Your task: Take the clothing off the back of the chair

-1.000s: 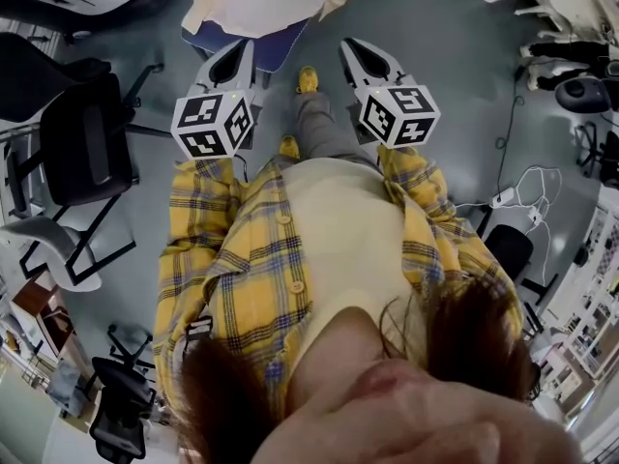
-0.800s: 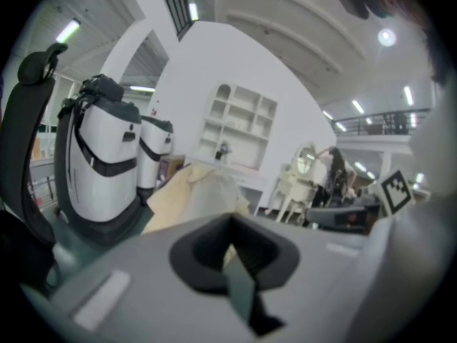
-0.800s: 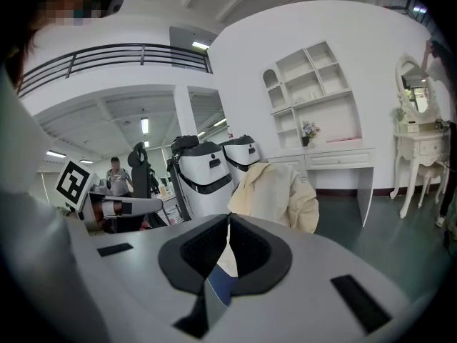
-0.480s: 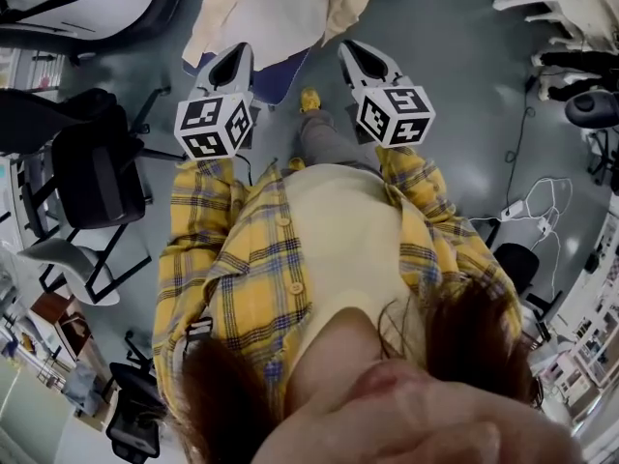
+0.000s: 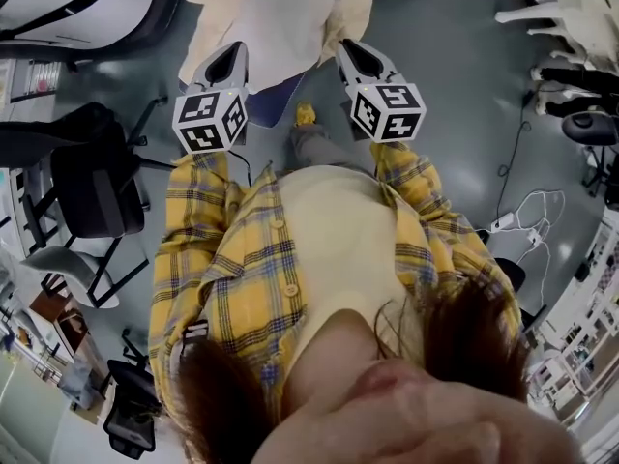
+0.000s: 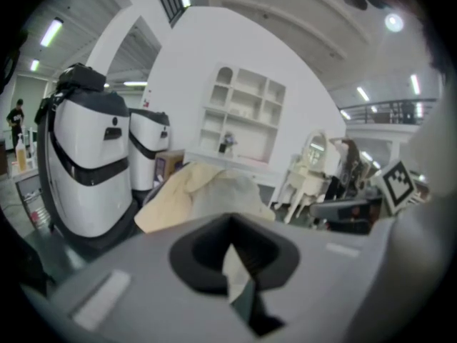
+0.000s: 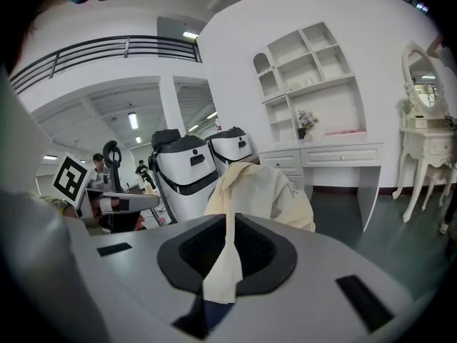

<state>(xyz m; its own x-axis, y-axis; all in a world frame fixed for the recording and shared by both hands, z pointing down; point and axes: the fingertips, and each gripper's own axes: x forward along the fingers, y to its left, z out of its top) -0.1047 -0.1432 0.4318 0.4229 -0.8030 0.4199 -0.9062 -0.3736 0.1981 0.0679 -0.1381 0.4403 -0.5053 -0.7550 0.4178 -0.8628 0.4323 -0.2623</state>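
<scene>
A cream garment (image 5: 276, 13) hangs over the back of a chair with a blue seat (image 5: 278, 90), at the top of the head view. My left gripper (image 5: 232, 53) and right gripper (image 5: 346, 46) point at it side by side, both just short of the cloth. Both are shut with nothing between the jaws. In the left gripper view the garment (image 6: 200, 195) shows just beyond the closed left gripper (image 6: 230, 226). The right gripper view has the garment (image 7: 260, 191) straight ahead of the closed right gripper (image 7: 230, 221). The chair's back is hidden under the cloth.
A black office chair (image 5: 92, 177) stands at the left, with big white pod-like units (image 6: 86, 163) behind the draped chair. A white desk with shelves (image 7: 321, 156) lines the far wall. A cable (image 5: 527, 196) lies on the grey floor at the right. People stand far off (image 7: 100, 164).
Both grippers have moved forward toward the draped chair, still shut. The garment and chair now sit closer and lower in the head view.
</scene>
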